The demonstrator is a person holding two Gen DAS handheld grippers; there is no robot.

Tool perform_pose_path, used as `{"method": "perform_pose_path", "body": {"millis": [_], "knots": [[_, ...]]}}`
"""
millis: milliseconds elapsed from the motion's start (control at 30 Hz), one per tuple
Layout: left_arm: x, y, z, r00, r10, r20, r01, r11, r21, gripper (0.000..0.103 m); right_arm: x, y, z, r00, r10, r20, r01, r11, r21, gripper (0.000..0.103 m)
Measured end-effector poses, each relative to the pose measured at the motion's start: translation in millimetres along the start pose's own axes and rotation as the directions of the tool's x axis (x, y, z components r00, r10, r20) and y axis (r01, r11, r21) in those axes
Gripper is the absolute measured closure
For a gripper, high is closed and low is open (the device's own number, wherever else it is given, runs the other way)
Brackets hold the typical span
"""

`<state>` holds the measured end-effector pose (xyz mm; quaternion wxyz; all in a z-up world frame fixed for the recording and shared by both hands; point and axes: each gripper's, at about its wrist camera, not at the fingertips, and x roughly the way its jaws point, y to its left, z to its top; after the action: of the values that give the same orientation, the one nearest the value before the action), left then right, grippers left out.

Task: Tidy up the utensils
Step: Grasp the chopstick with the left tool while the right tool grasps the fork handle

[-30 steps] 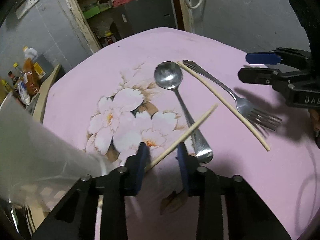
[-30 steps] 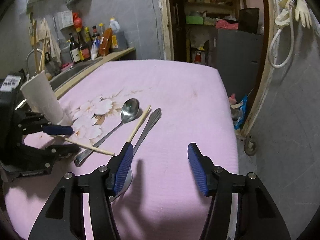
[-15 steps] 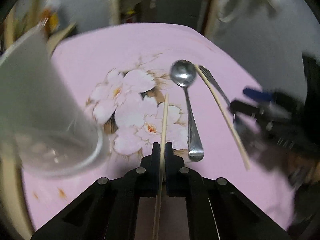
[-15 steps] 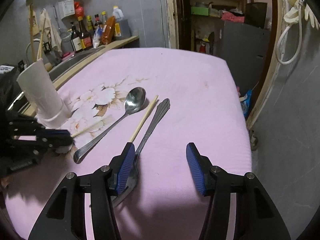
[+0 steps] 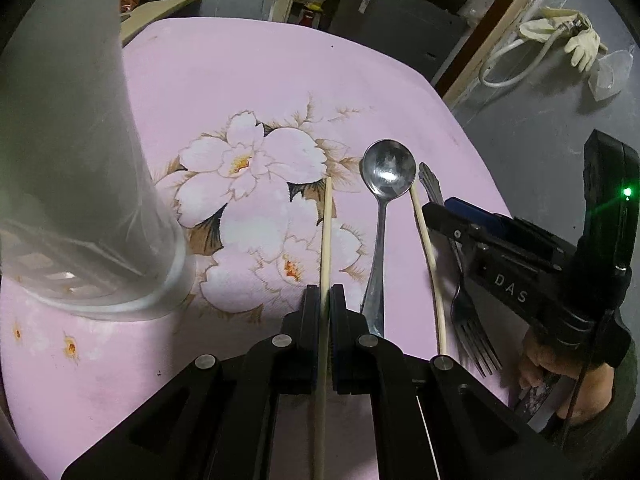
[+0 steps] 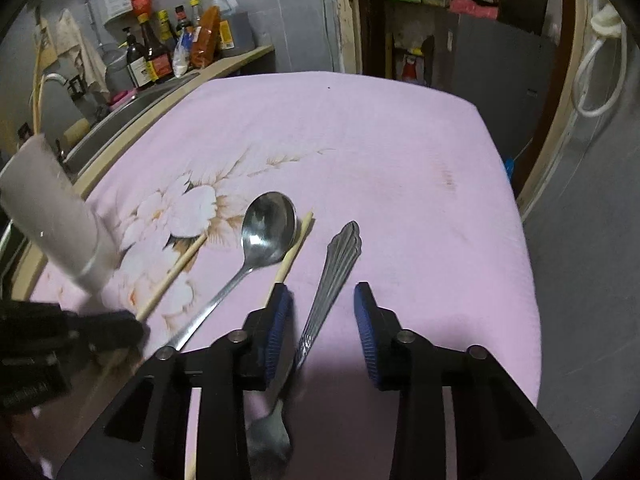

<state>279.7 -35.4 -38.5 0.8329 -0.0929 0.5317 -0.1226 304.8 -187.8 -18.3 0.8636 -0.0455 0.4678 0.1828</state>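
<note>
While right jaws narrow, unclenched, astride the fork (image 6: 334,276), left jaws now clench a chopstick (image 5: 325,240).

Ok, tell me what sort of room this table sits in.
Most likely a home kitchen. Sauce bottles line a counter beside a sink faucet, and a spoon, fork and chopsticks lie on the pink floral tablecloth.

Grey walls (image 6: 296,12) surround a dim room, with a bottle-lined counter (image 6: 224,62) and an open doorway (image 6: 448,20) showing cluttered shelves.
</note>
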Motion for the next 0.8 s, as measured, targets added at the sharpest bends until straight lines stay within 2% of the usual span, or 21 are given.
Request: {"method": "perform_pose_path", "body": {"millis": [133,300,433,600,800], "knots": [[2,-1,2,1.000,0.007,-0.020,-0.007,1.000,0.027,0.100,-4,1,-3,1.000,0.007,-0.006,-0.007,1.000,-0.016,0.090],[1,-2,0,1.000,0.000,-0.016,0.001,0.998,0.056,0.100,-10,3,-10,1.000,0.008,-0.008,-0.008,0.999,-0.039,0.094],[1,0,-6,0.999,-0.037,-0.005,0.038,0.998,0.043,0.101,-19,3,-20,1.000,0.022,0.018,-0.022,0.999,-0.036,0.097],[-16,-1,-20,0.995,-0.065,0.069,0.062,0.997,0.053,0.101,-37,8,-39,0.995,0.032,0.097,-0.029,0.999,-0.029,0.097],[-36,-6,-33,0.981,-0.086,0.173,0.071,0.993,0.094,0.101,-66,22,-60,0.974,0.012,0.225,0.002,0.998,-0.060,0.097]]}}
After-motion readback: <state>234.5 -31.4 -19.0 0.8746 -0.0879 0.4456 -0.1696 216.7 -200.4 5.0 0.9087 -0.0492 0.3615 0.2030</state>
